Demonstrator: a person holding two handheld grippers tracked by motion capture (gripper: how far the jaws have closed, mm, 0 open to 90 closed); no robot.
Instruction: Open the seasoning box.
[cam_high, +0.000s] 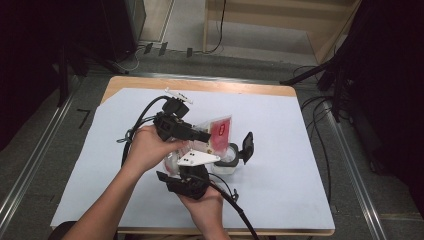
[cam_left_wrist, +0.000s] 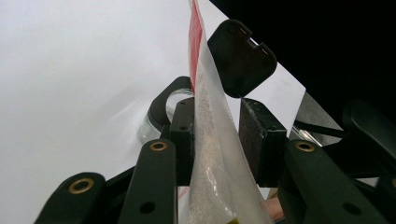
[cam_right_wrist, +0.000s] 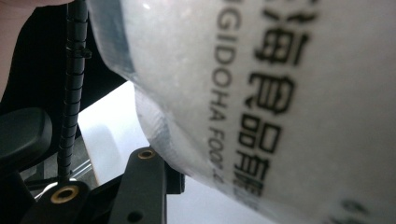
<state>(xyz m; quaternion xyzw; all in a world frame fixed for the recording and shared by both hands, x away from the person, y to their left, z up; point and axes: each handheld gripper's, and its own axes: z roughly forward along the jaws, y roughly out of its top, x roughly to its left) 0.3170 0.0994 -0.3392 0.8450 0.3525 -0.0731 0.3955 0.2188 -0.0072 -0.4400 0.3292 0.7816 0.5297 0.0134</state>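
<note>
Left gripper sits mid-table, hand wrapped round its body, jaws pointing toward the person's right. In the left gripper view the bag stands on edge between the jaws: its clear, grain-filled film lies against one pad, while a gap shows between the film and the other pad. No pinch visible there; jaws parted, loose around the bag.

Bag's red end sticks out past the left jaw tips, tilted up and away from the person.

Just beyond those tips, slightly lower: a clear jar with a dark collar, its black flip lid standing open. In the left gripper view the lid hangs above the jaw tips, the jar mouth just ahead of the near pad.

Right gripper lies directly on the person's side of the left one, close enough that the two overlap in the high view; its grey plate on top, hand below, cable trailing back off the table edge. In the right gripper view the bag presses close over the jaws, black print on cloudy film, one jaw arm showing beneath. Pads hidden; cannot tell whether this gripper clamps the bag.

White sheet covers the table under everything.
</note>
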